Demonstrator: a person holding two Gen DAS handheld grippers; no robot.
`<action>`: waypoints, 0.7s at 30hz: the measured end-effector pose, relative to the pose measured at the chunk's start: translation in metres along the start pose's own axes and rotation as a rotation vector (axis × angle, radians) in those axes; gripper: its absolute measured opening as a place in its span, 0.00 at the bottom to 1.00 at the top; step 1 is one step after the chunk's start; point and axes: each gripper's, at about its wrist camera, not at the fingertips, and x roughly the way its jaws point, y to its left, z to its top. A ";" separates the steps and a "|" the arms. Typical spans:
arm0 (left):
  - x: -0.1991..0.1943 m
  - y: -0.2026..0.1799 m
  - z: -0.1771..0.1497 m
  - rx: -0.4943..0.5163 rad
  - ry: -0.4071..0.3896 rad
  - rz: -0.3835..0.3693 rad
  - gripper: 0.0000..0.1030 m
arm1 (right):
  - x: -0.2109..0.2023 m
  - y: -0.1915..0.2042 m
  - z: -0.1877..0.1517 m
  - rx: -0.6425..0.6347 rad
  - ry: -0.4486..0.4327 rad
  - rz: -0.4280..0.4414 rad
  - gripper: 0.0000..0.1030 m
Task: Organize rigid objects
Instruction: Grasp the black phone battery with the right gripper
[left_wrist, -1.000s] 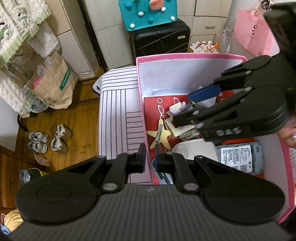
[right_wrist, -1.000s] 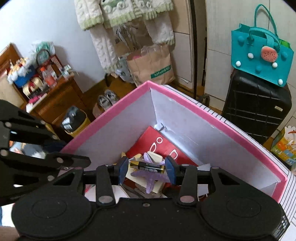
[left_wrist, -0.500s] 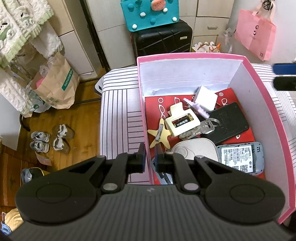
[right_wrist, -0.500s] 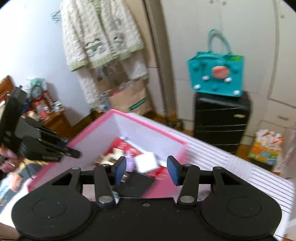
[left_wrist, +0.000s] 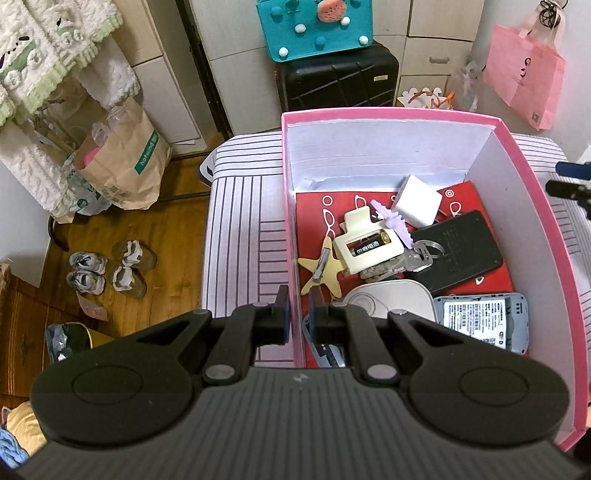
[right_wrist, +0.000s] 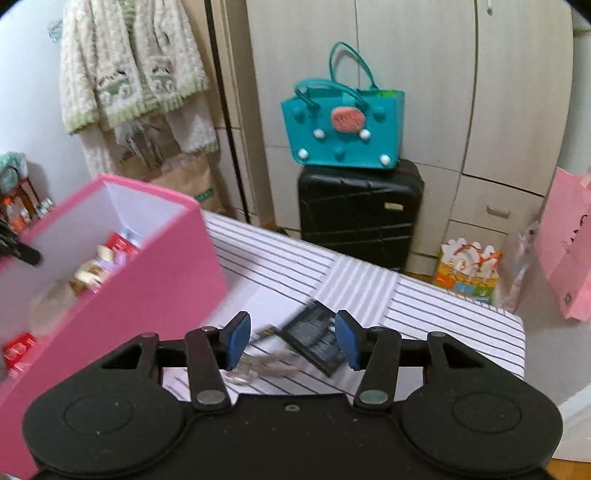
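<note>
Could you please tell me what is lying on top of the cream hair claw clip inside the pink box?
A battery lies on the cream hair claw clip in the pink box. What lies beneath the clip is covered.

Two wrist views, both angled down over a striped table (right_wrist: 280, 258).
Left looks steeply, close, into pink box (left_wrist: 399, 114); right looks shallower from beside it; both share box, black suitcase (right_wrist: 360, 214), teal bag (left_wrist: 314, 29).
</note>
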 end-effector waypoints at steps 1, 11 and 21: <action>0.000 0.000 0.000 -0.002 0.000 0.000 0.07 | 0.004 -0.003 -0.003 -0.007 0.002 -0.013 0.58; 0.001 -0.001 0.001 -0.007 0.000 0.001 0.07 | 0.041 -0.018 -0.018 0.003 0.034 -0.014 0.67; 0.002 0.000 0.001 -0.010 0.000 0.002 0.07 | 0.071 -0.020 -0.009 -0.079 0.035 -0.007 0.76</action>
